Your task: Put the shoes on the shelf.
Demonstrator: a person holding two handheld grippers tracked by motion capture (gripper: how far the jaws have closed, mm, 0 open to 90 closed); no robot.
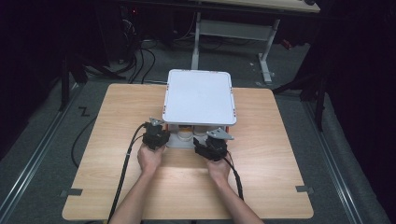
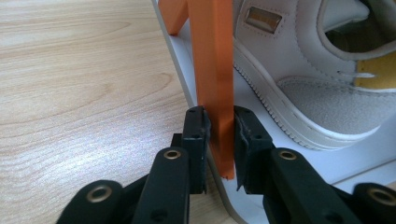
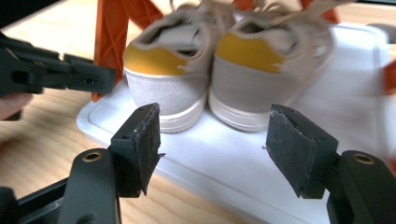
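Observation:
A low white rack with orange posts stands mid-table, its top shelf (image 1: 198, 97) covering a pair of white shoes with yellow heels (image 3: 168, 70) on the bottom board (image 3: 233, 158). My left gripper (image 2: 220, 135) is shut on the rack's front left orange post (image 2: 215, 60), both pads pressed against it near its foot. One shoe (image 2: 303, 93) lies just to the right of that post. My right gripper (image 3: 212, 140) stands open in front of the two heels, nothing between its pads. From above, the left gripper (image 1: 156, 133) and right gripper (image 1: 210, 144) sit at the rack's near edge.
The wooden table (image 1: 116, 163) carries the rack at its middle and far side. Cables trail from both grippers toward the near edge. A second desk frame (image 1: 266, 51) stands behind the table on the dark floor.

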